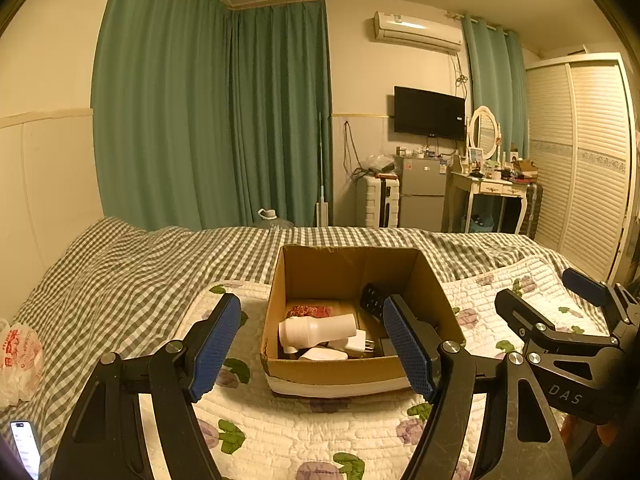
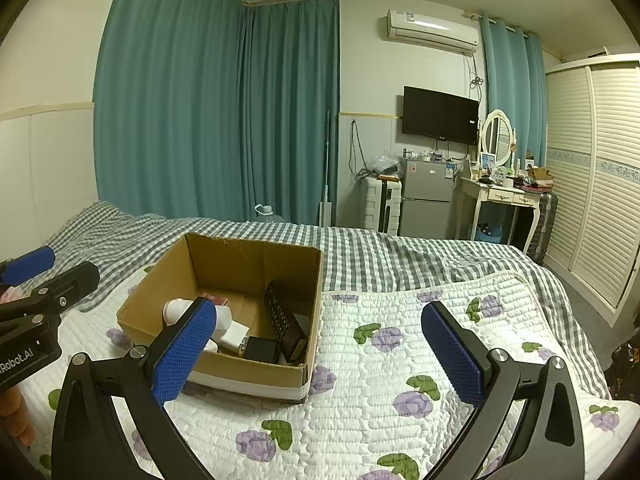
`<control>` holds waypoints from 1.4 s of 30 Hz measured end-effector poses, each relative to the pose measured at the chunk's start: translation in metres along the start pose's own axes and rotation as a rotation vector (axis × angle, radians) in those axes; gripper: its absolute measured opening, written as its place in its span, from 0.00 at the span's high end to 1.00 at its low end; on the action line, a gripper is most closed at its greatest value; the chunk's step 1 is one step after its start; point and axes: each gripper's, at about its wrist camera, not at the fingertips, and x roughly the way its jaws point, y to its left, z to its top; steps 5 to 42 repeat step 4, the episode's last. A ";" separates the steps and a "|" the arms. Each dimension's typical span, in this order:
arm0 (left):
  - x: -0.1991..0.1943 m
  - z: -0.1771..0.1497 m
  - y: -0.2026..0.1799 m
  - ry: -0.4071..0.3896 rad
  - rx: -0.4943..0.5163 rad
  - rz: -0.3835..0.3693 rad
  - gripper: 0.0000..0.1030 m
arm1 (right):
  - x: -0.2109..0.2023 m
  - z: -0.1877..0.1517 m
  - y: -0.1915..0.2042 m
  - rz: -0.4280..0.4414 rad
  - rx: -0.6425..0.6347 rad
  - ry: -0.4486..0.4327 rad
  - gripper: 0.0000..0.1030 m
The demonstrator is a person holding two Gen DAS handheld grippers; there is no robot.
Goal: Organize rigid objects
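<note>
An open cardboard box [image 1: 344, 372] sits on a floral quilt on the bed; it also shows in the right wrist view [image 2: 244, 364]. Inside lie a white bottle [image 1: 316, 330], a white plug adapter [image 1: 358, 342], a black remote [image 2: 282, 316], a small black block [image 2: 262, 349] and a red packet [image 1: 310, 311]. My left gripper [image 1: 316, 350] is open and empty, held just in front of the box. My right gripper [image 2: 320, 350] is open and empty, to the right of the box; it also shows in the left wrist view [image 1: 544, 292].
The floral quilt [image 2: 400, 352] lies over a checked sheet [image 1: 132, 272]. A plastic bag [image 1: 18, 356] and a phone [image 1: 26, 448] lie at the bed's left edge. Beyond the bed stand curtains, a fridge [image 1: 422, 194], a dressing table and a wardrobe [image 2: 592, 176].
</note>
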 end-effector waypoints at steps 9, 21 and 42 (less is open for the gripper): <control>0.001 -0.001 -0.001 0.004 0.006 0.003 0.26 | 0.001 -0.001 0.000 0.000 0.006 0.004 0.00; 0.001 -0.001 -0.001 0.004 0.006 0.003 0.26 | 0.001 -0.001 0.000 0.000 0.006 0.004 0.00; 0.001 -0.001 -0.001 0.004 0.006 0.003 0.26 | 0.001 -0.001 0.000 0.000 0.006 0.004 0.00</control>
